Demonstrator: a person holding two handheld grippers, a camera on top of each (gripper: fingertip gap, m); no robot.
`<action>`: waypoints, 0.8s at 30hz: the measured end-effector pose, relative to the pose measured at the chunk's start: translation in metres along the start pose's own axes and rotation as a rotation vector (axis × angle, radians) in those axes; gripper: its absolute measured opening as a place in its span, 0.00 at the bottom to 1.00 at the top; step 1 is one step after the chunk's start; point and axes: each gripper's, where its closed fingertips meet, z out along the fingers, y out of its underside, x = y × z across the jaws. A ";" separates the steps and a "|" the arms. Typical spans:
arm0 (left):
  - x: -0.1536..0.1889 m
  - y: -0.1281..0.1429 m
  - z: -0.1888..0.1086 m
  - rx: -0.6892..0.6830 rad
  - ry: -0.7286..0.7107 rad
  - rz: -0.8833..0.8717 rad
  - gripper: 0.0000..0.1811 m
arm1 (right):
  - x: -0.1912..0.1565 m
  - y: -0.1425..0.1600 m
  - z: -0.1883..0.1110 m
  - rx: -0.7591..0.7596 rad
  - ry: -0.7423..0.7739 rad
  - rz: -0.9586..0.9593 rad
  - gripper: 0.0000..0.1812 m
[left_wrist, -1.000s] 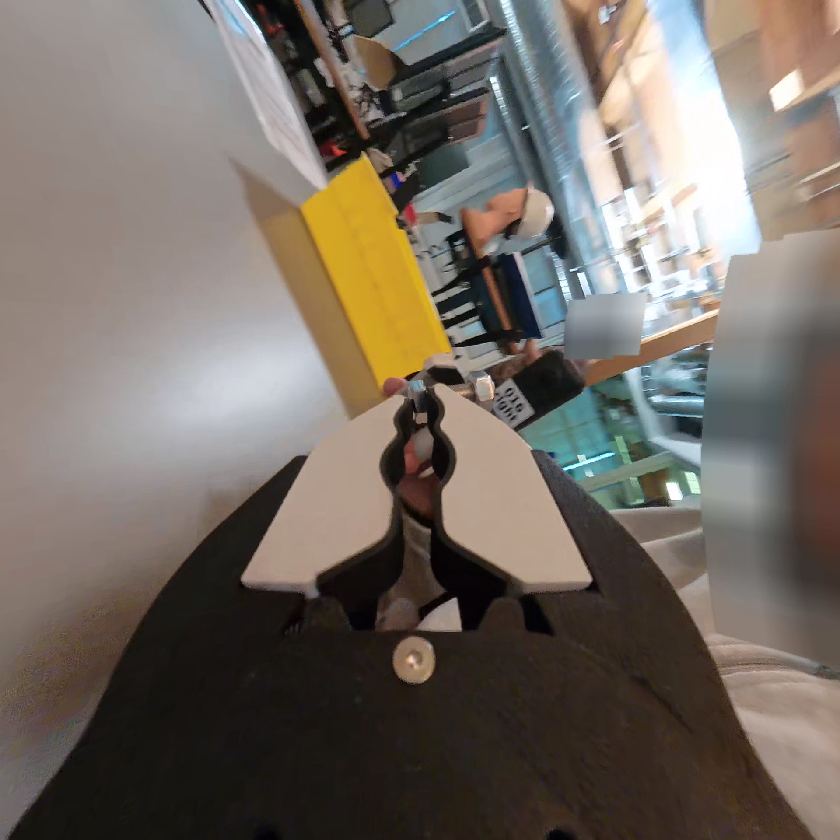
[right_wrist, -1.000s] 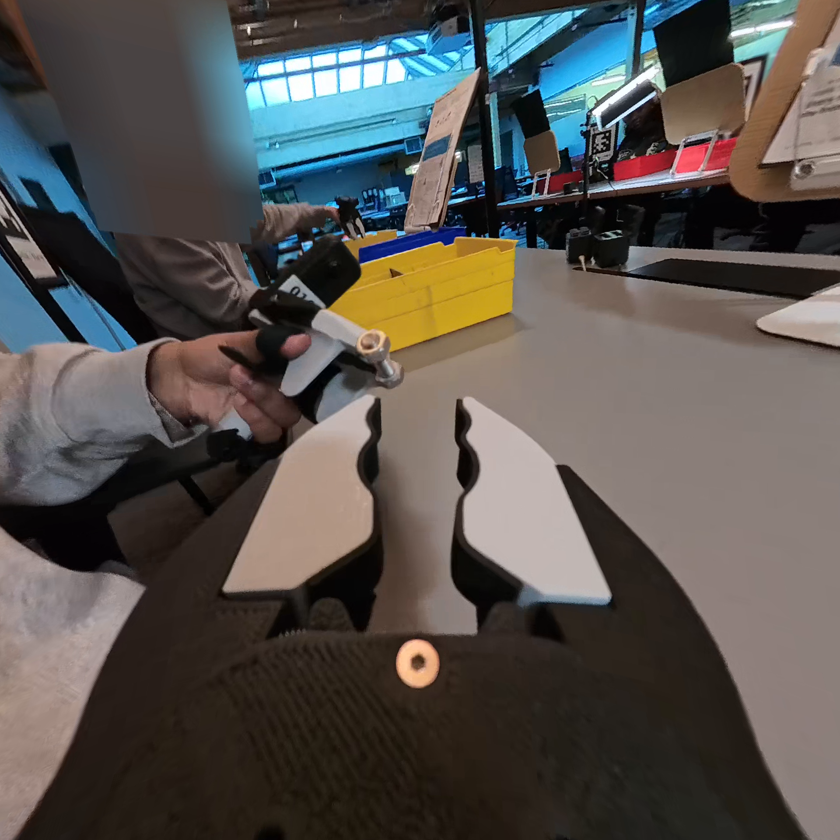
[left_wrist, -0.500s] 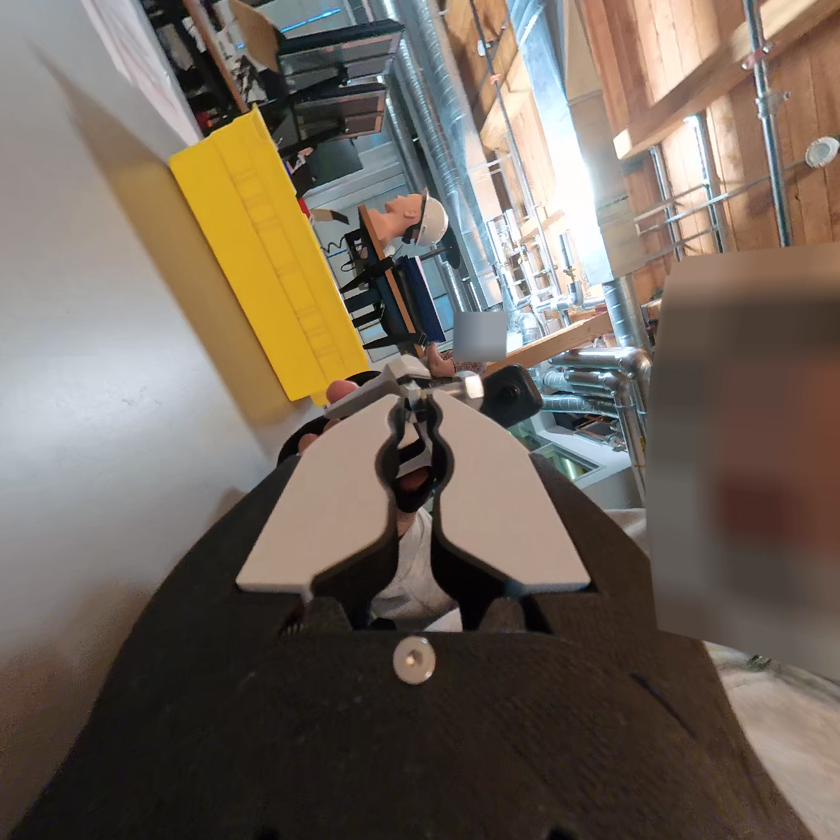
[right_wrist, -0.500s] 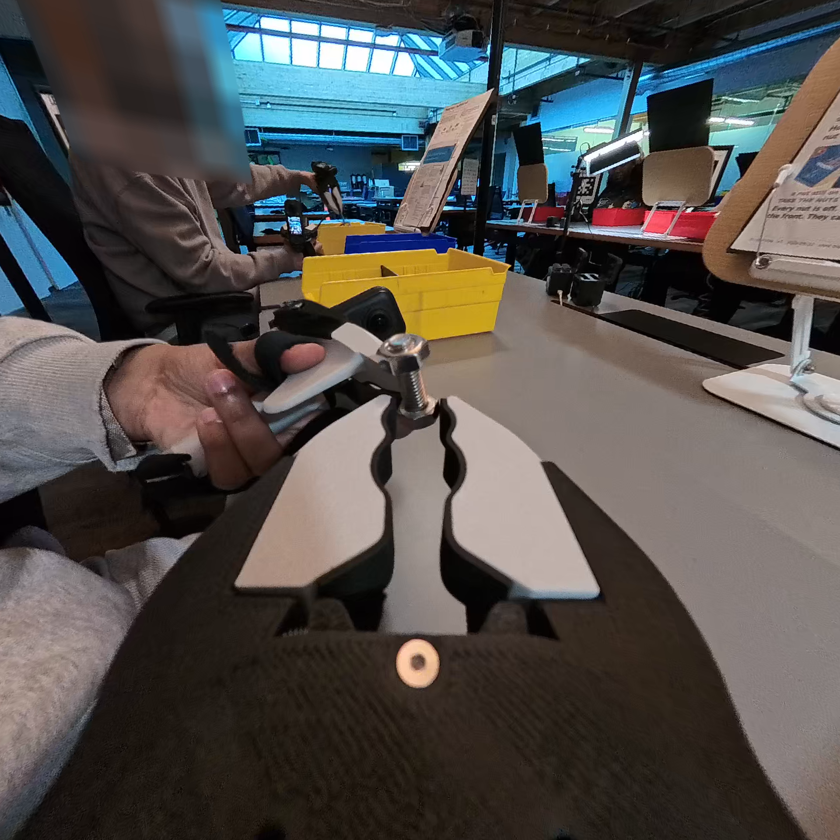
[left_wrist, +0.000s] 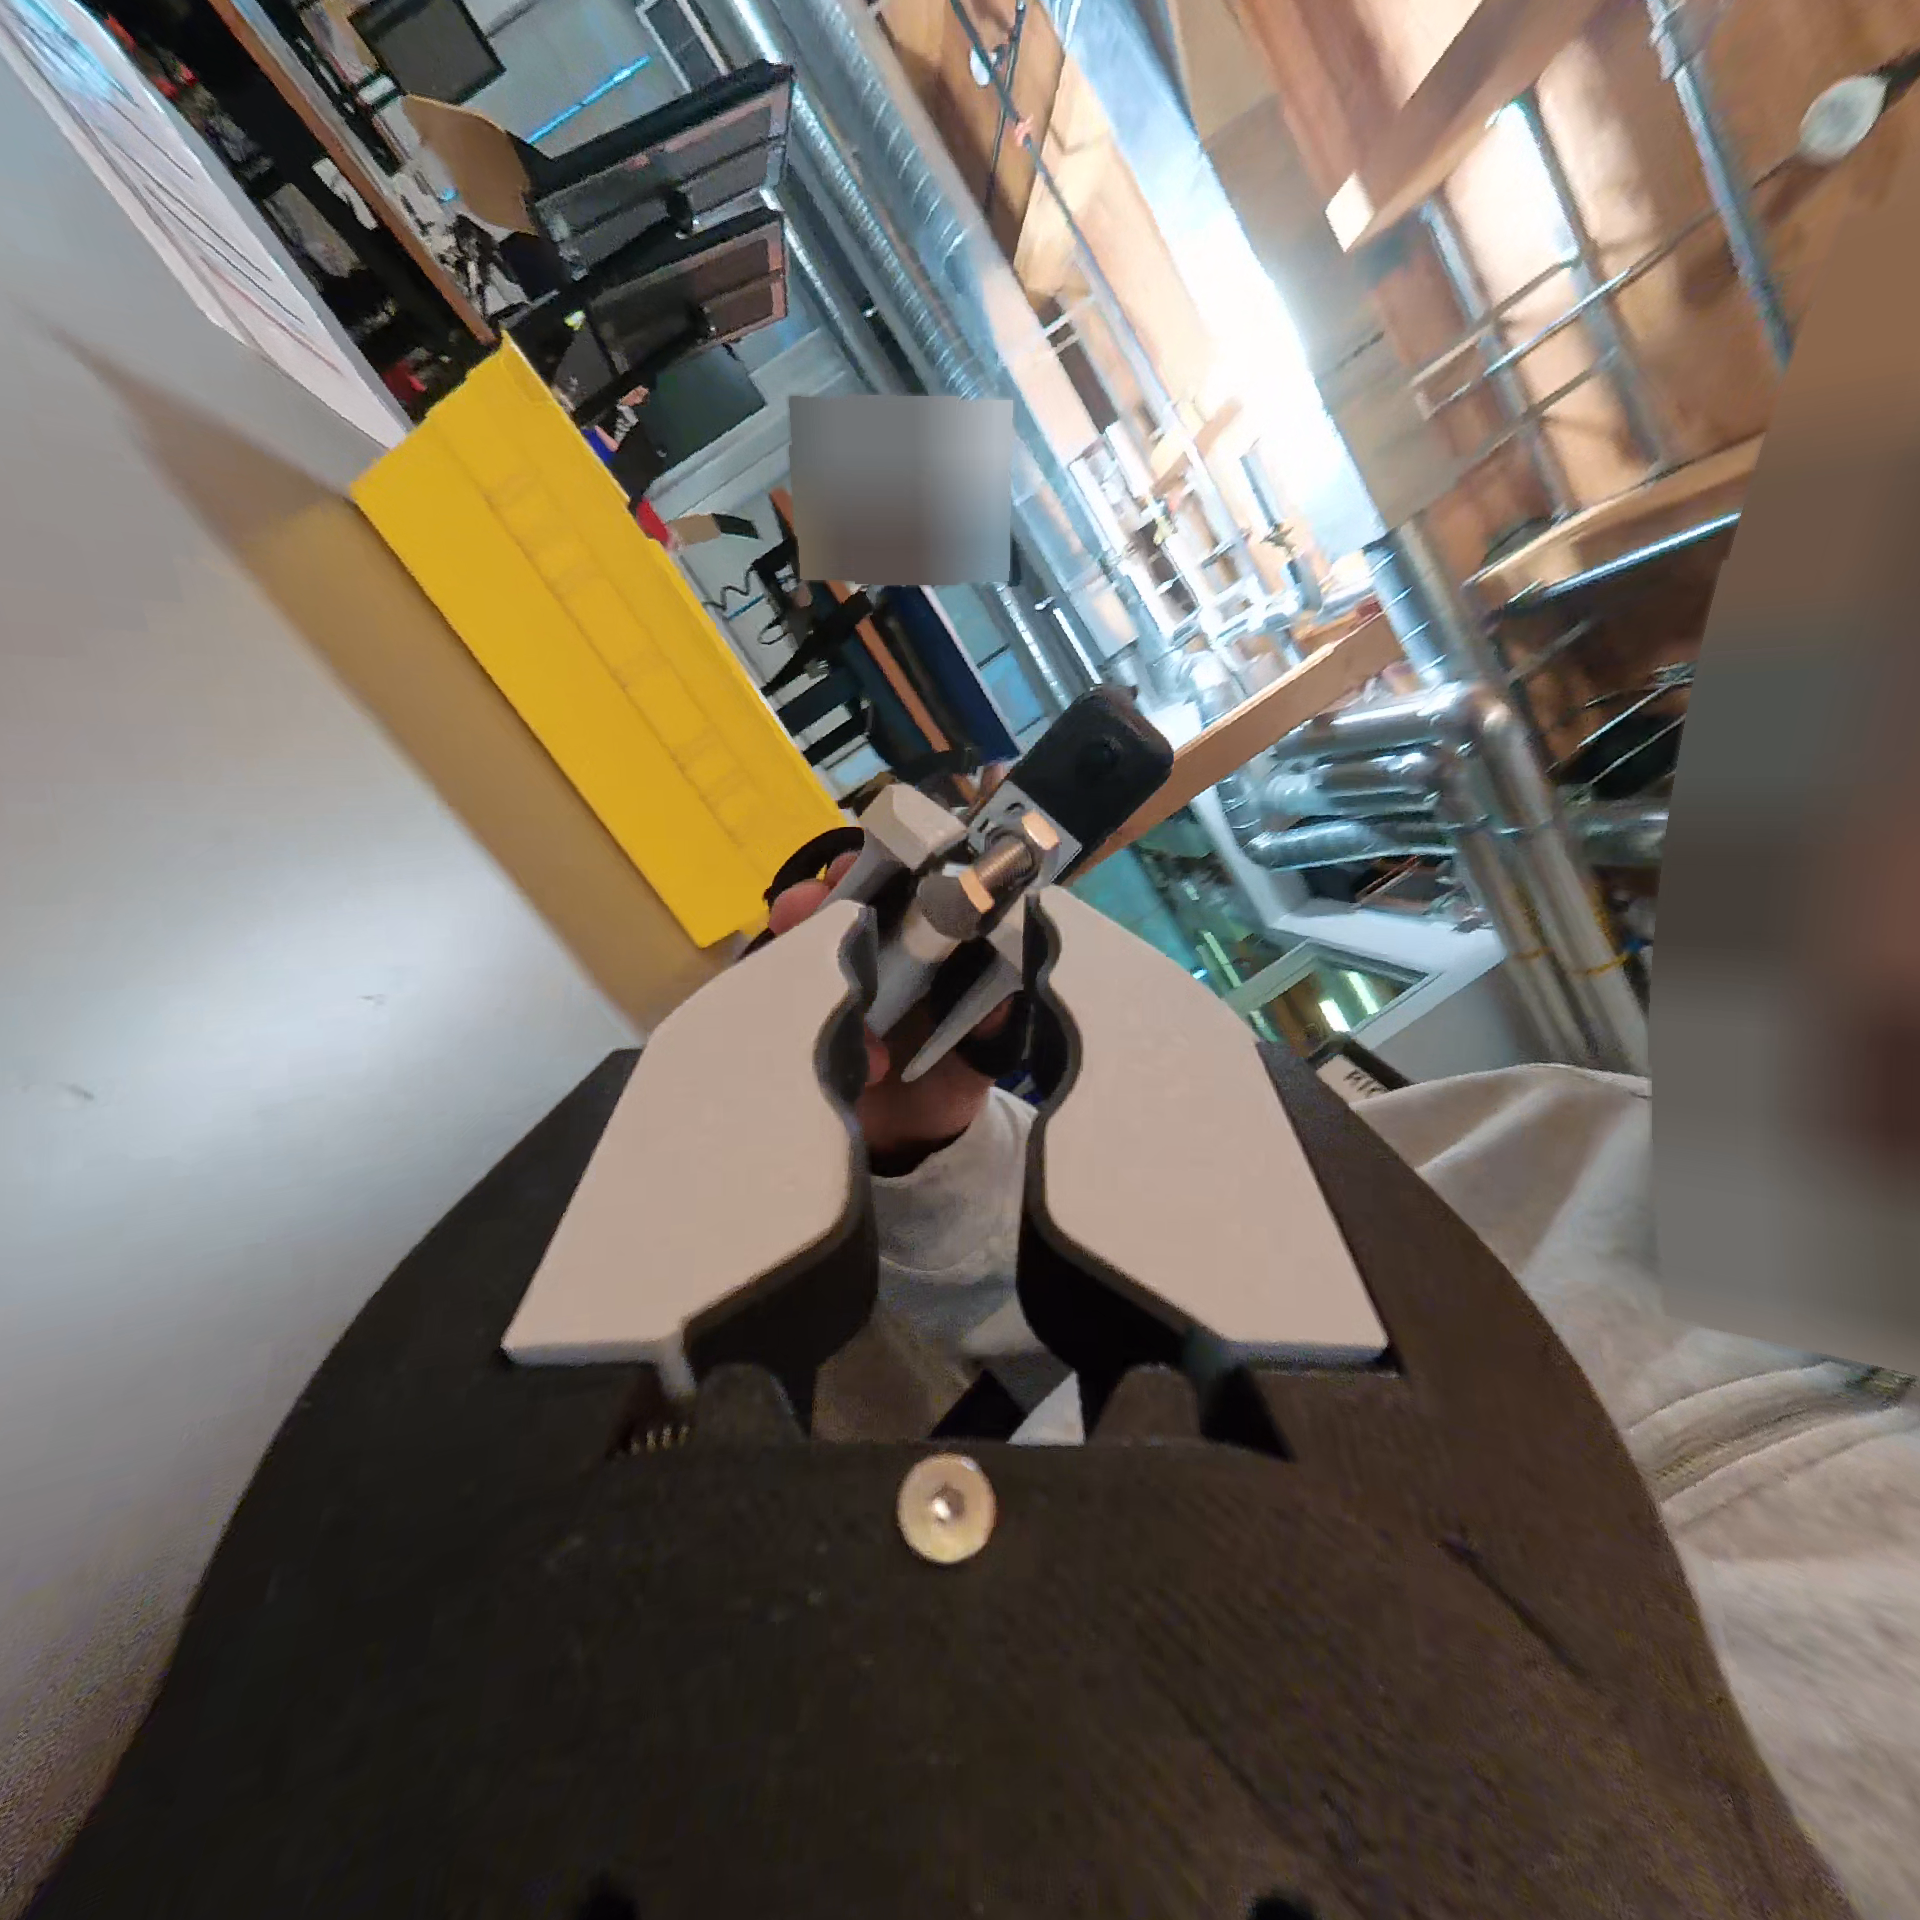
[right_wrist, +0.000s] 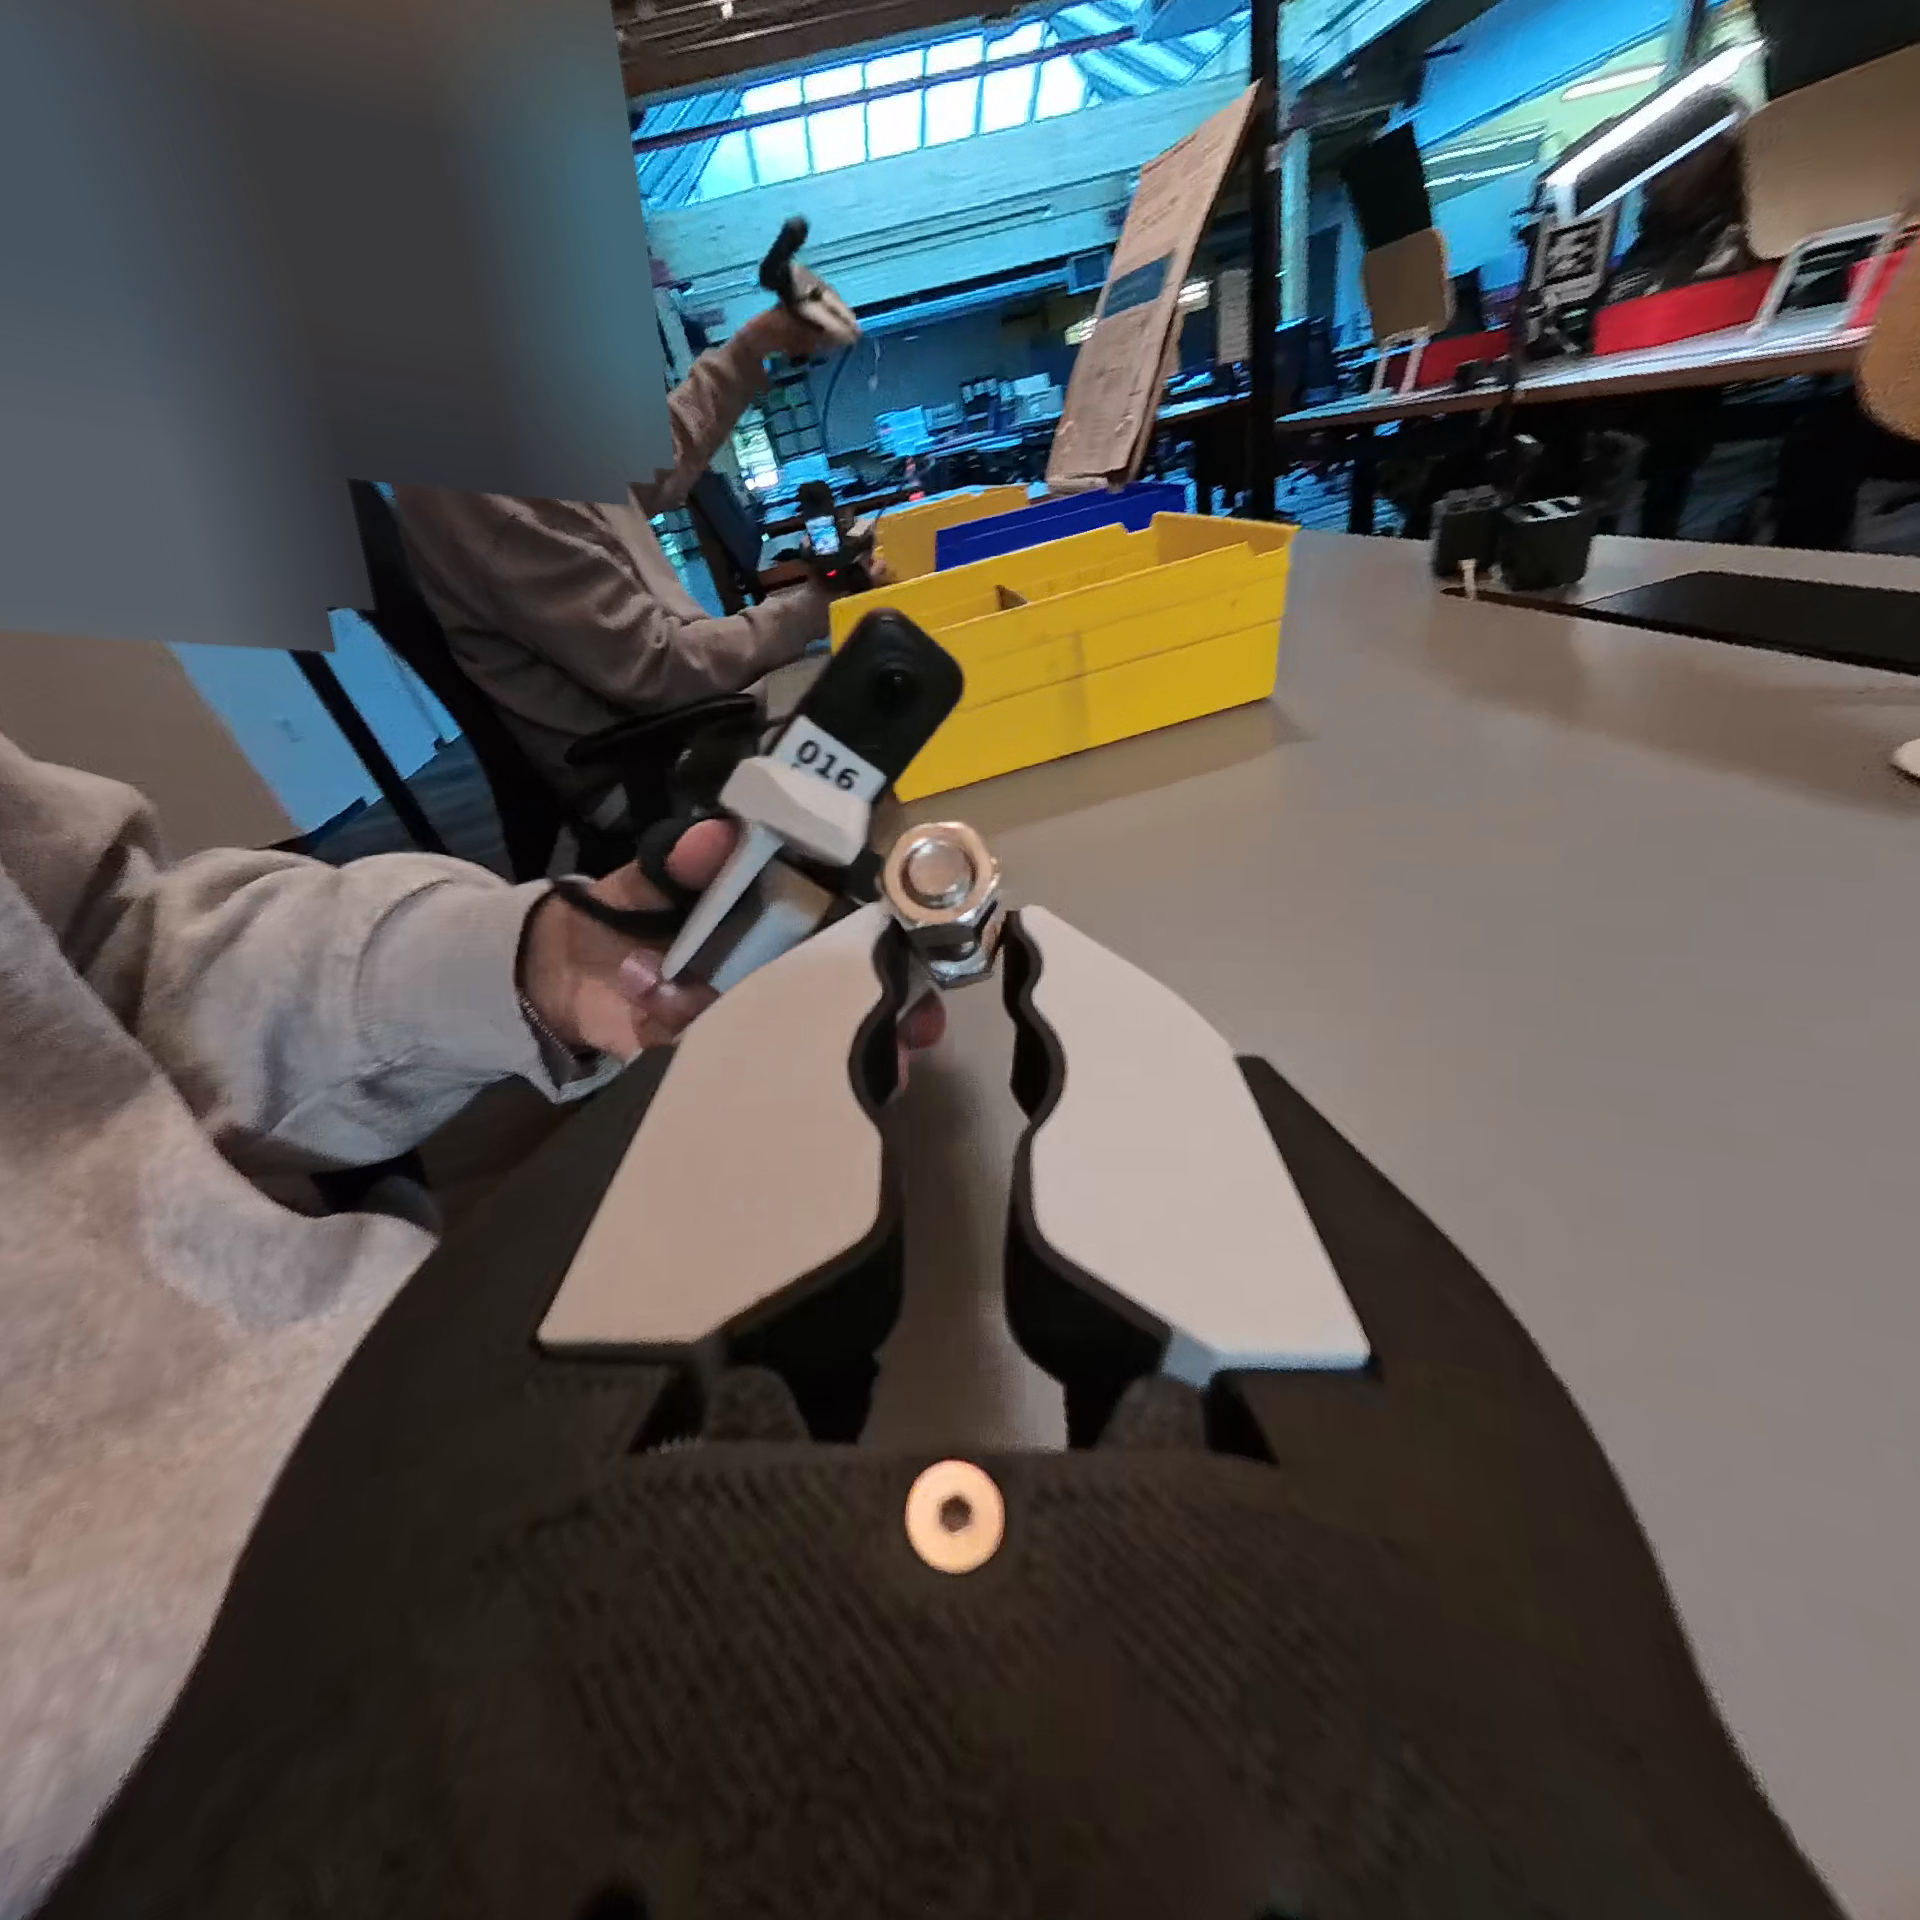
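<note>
A silver bolt with a hex nut (right_wrist: 940, 883) sits between the tips of my right gripper (right_wrist: 948, 930), whose jaws press on both sides of it above the grey table (right_wrist: 1507, 935). My left gripper (left_wrist: 948, 920) has its jaws apart. Its tips lie just short of the bolt (left_wrist: 987, 868) and do not pinch it. The right gripper's white fingers (left_wrist: 904, 966) show through the gap. In the right wrist view the left gripper (right_wrist: 800, 810), with a black camera on top, is held by a hand in a grey sleeve just left of the bolt.
A yellow bin (right_wrist: 1091, 665) stands on the table beyond the grippers, also in the left wrist view (left_wrist: 603, 644), with a blue bin (right_wrist: 1039, 520) behind it. Another seated person (right_wrist: 582, 623) is at the far left. Small black objects (right_wrist: 1507, 535) and a black mat (right_wrist: 1766, 623) lie at the back right. The grippers are tip to tip, or close to it.
My right gripper came up to the bolt and closed on it. My left gripper, shut on the bolt before, has opened its jaws.
</note>
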 end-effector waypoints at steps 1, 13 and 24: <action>0.001 0.001 0.000 -0.008 0.017 -0.023 0.14 | -0.003 0.000 0.000 -0.009 -0.018 -0.009 0.09; 0.004 0.026 0.011 -0.105 0.077 -0.164 0.09 | -0.024 0.018 0.009 -0.128 -0.071 -0.140 0.09; 0.007 0.016 0.014 0.058 0.182 -0.353 0.09 | -0.021 0.011 0.009 -0.044 -0.045 -0.156 0.10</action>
